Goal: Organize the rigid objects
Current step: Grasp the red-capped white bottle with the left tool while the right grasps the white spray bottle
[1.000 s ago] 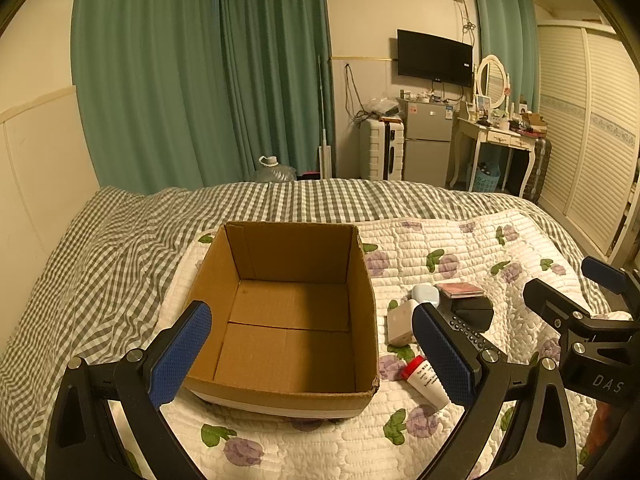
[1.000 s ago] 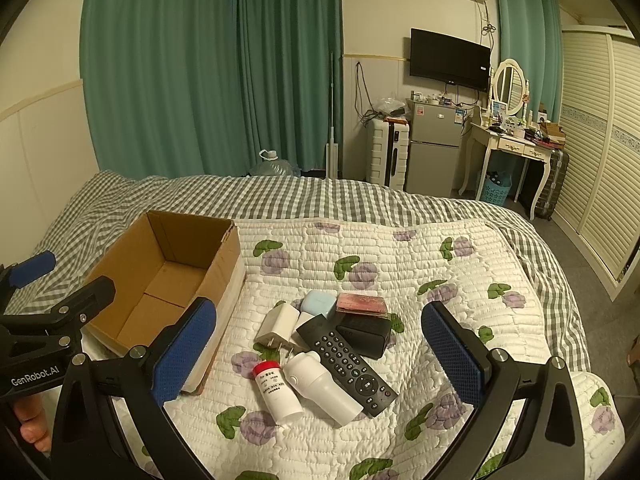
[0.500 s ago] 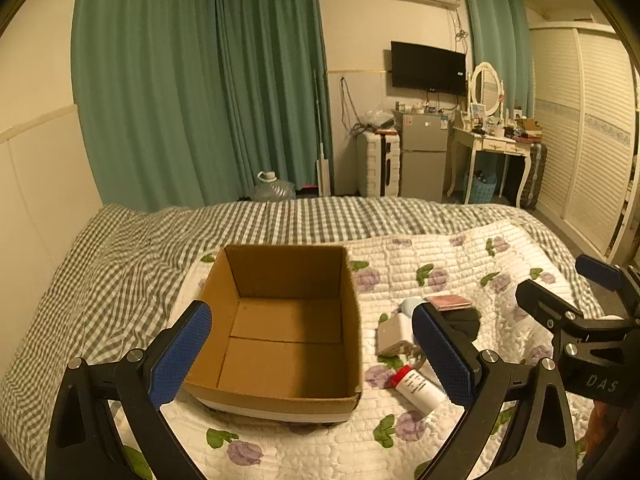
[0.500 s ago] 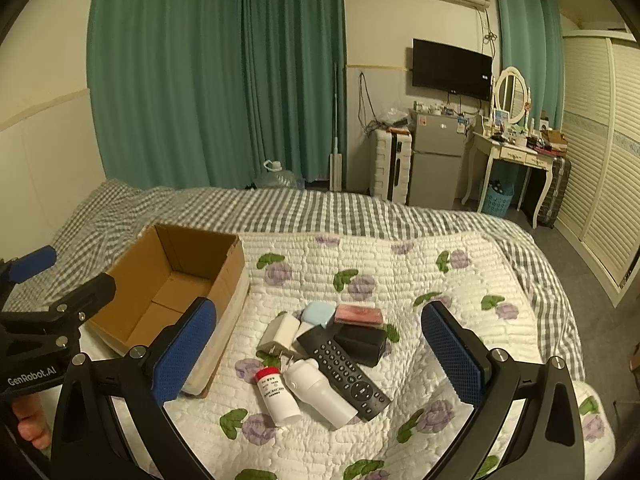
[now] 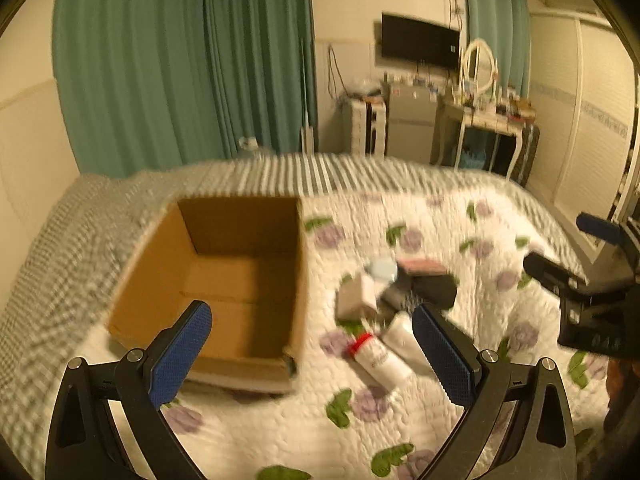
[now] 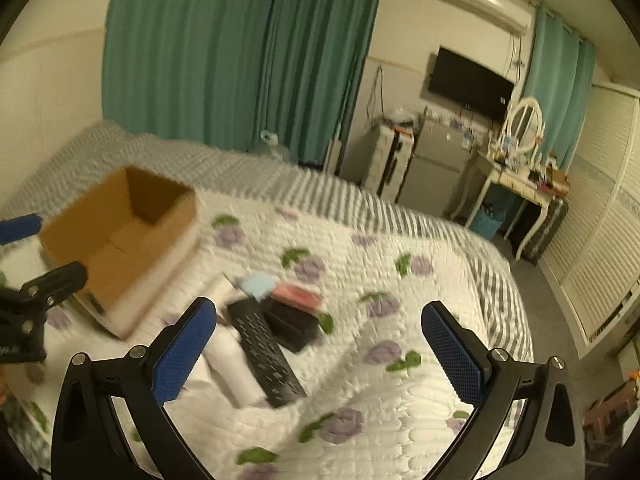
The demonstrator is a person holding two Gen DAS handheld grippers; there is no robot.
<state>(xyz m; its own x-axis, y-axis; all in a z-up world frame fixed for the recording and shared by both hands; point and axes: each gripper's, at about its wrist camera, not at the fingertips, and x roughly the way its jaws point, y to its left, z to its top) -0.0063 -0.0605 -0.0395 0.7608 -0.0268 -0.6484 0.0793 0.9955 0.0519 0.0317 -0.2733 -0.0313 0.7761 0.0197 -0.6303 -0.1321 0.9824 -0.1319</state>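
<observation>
On the floral quilt [image 6: 400, 392], an open cardboard box [image 5: 224, 280] sits at the left; its interior shows only bare cardboard. Right of it, close by, lies a blurred cluster: a red-capped white bottle [image 5: 376, 356], a black remote control [image 6: 266, 356], a black case [image 6: 292, 326] with a pink card-like item [image 6: 298, 294] touching its far edge, and a pale blue object [image 6: 258, 284]. Left gripper [image 5: 312, 354] hangs above the box's near right corner, jaws apart, holding nothing. Right gripper [image 6: 320, 354] hangs above the cluster's right side, jaws likewise apart and unloaded.
</observation>
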